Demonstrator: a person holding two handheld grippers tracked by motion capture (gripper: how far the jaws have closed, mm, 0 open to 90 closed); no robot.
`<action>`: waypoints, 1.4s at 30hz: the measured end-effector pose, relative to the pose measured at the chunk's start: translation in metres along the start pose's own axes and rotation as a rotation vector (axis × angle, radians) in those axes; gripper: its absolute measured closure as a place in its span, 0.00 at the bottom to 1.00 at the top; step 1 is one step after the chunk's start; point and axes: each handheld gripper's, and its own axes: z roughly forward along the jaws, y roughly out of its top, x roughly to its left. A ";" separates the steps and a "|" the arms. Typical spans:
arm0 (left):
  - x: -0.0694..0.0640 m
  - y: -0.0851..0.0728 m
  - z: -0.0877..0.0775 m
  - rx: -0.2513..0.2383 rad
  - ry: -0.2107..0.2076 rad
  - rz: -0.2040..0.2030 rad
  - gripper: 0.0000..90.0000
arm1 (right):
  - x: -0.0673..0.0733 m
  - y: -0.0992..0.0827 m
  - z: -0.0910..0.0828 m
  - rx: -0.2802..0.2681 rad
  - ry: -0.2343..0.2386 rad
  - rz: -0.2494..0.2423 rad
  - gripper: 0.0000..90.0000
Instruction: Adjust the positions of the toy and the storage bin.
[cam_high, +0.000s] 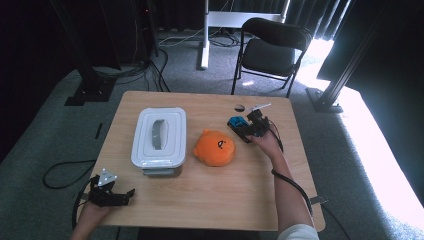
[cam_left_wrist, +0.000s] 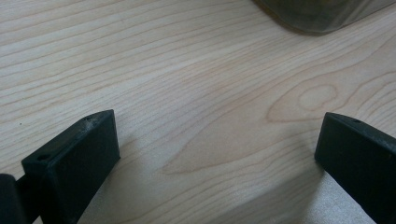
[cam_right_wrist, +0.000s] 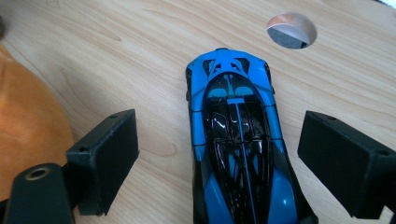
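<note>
- High view: right tongs (cam_high: 248, 131) sit over the blue toy car (cam_high: 237, 122) at about 1 o'clock on the surface (cam_high: 210, 200), just right of the orange plush toy (cam_high: 215, 147). A white lidded box (cam_high: 160, 139) stands at about 10 o'clock, lid on. Left tongs (cam_high: 122, 195) rest at 7 o'clock near the edge, well apart from everything.
- Left gripper view: left tongs (cam_left_wrist: 217, 154) spread wide, nothing between the jaws but bare wood; a corner of the box (cam_left_wrist: 322, 14) shows at 1 o'clock.
- Right gripper view: right tongs (cam_right_wrist: 219, 158) spread, jaws standing either side of the car (cam_right_wrist: 236, 140) with a gap on both flanks; not yet pinching. The car points toward 12 o'clock, a round hole (cam_right_wrist: 292, 30) in the surface beyond it at 1 o'clock; the plush (cam_right_wrist: 28, 121) lies at 9 o'clock.
- Risk, judged: the car's glossy, tapered body may slip or squirt forward when the jaws close, since it likely rolls on its wheels.
- Risk, judged: the left-hand jaw is near the plush and could snag it.
</note>
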 end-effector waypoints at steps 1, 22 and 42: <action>0.000 0.000 0.000 0.000 0.000 0.000 0.00 | -0.001 0.001 0.002 0.007 -0.010 -0.006 0.13; -0.003 -0.001 -0.001 0.001 0.012 -0.011 0.00 | -0.010 0.004 0.040 0.156 -0.050 -0.046 0.15; -0.005 -0.003 -0.003 0.002 0.022 -0.022 0.00 | -0.018 0.003 0.054 0.192 0.018 -0.042 0.23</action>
